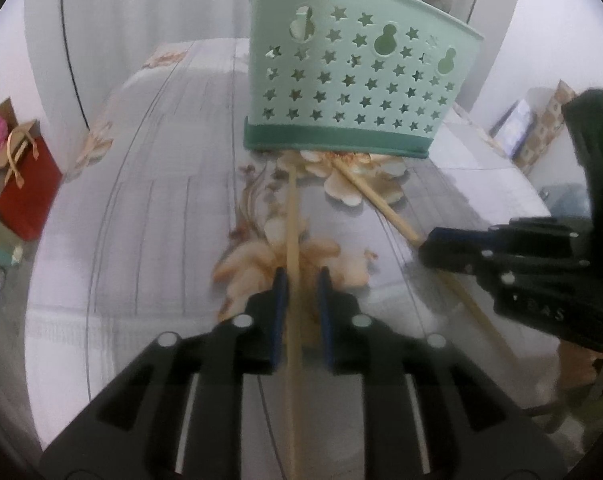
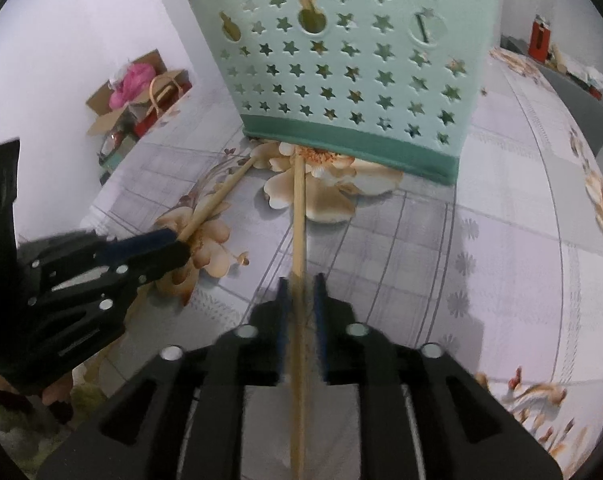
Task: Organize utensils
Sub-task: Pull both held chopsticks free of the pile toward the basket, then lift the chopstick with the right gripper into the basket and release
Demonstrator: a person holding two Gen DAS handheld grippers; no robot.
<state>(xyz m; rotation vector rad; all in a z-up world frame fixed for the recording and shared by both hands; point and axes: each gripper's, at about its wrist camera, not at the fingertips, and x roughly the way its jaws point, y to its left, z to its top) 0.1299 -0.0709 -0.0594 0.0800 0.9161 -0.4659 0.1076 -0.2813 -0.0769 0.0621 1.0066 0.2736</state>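
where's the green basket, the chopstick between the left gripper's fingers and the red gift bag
green basket (image 1: 353,80), left wrist view, perforated front wall
chopstick (image 1: 292,220), left wrist view, mid-shaft
red gift bag (image 1: 31,190), left wrist view, front face

Two wooden chopsticks, pale, thin, straight, both flat on floral cloth of bench. Left chopstick (image 1: 292,240) runs lengthwise, far tip at foot of holder. Right chopstick (image 2: 298,248) likewise, far tip at holder base. Far ends close together, near ends spread apart. Mint-green utensil holder (image 1: 353,80) upright, star-shaped perforations, darker green base band; utensils stand inside.
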